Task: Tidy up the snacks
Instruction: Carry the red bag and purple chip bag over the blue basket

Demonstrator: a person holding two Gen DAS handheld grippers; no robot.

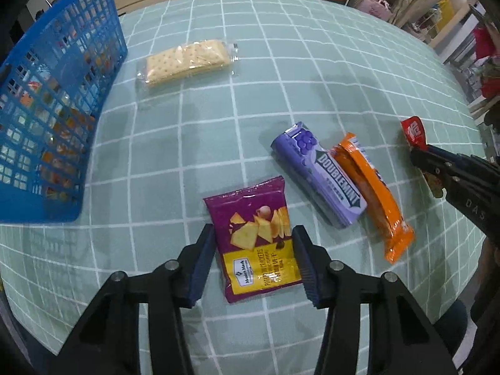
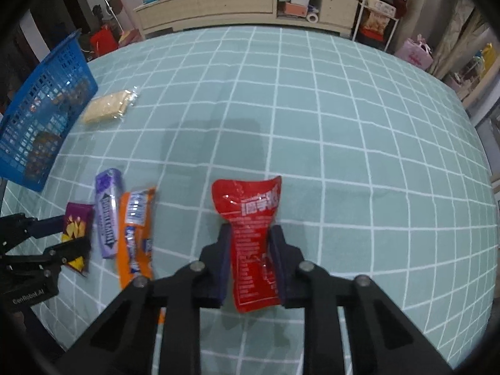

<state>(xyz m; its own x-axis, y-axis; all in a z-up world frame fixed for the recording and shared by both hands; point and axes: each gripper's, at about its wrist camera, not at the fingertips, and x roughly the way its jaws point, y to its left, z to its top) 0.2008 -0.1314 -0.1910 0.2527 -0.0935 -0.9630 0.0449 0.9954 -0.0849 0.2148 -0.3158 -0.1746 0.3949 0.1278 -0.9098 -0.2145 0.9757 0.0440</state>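
My left gripper (image 1: 253,243) is open, its fingers on either side of a purple and yellow cracker packet (image 1: 254,240) that lies on the table. My right gripper (image 2: 251,243) is shut on a red snack pouch (image 2: 251,234) and holds it above the cloth; the pouch also shows in the left wrist view (image 1: 414,132). A purple Doublemint pack (image 1: 318,173) and an orange bar (image 1: 373,197) lie side by side. A clear-wrapped cracker pack (image 1: 187,59) lies near the blue basket (image 1: 50,100), which holds several snacks.
The table has a light green checked cloth (image 2: 343,125). The basket stands at the far left, tilted in view. Behind the table are a low wooden cabinet (image 2: 234,3) and cluttered shelves.
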